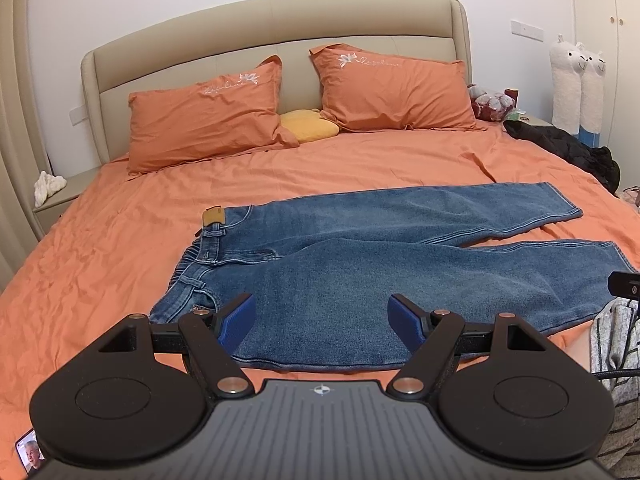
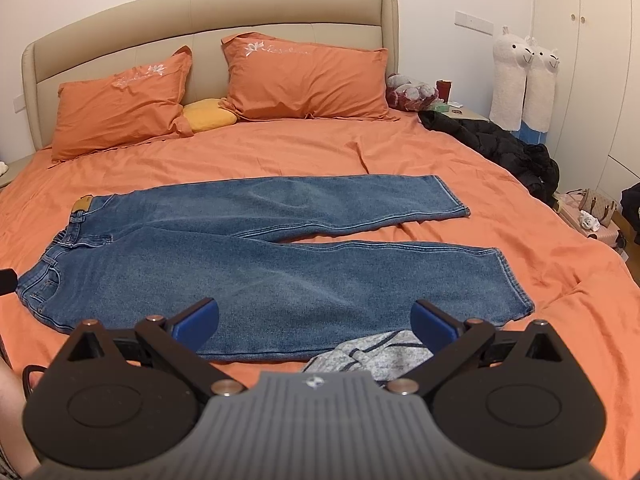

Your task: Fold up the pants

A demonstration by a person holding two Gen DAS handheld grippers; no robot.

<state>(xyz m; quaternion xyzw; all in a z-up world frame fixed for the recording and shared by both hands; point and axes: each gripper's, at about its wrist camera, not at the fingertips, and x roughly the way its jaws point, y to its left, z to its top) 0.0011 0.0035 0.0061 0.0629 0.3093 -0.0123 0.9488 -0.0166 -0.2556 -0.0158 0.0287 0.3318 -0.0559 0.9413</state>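
While spread, tongs (image 1: 322, 322) overhang pants (image 1: 360, 256)

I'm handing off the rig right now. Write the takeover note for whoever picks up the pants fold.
Left gripper: open, empty, above the near edge of the jeans.
Right gripper: open, empty, above the near leg.
Jeans: spread flat on the orange bed, waistband left, both legs running right, slightly apart.
Done: laid out only.
Left: every fold, probably one leg onto the other first.
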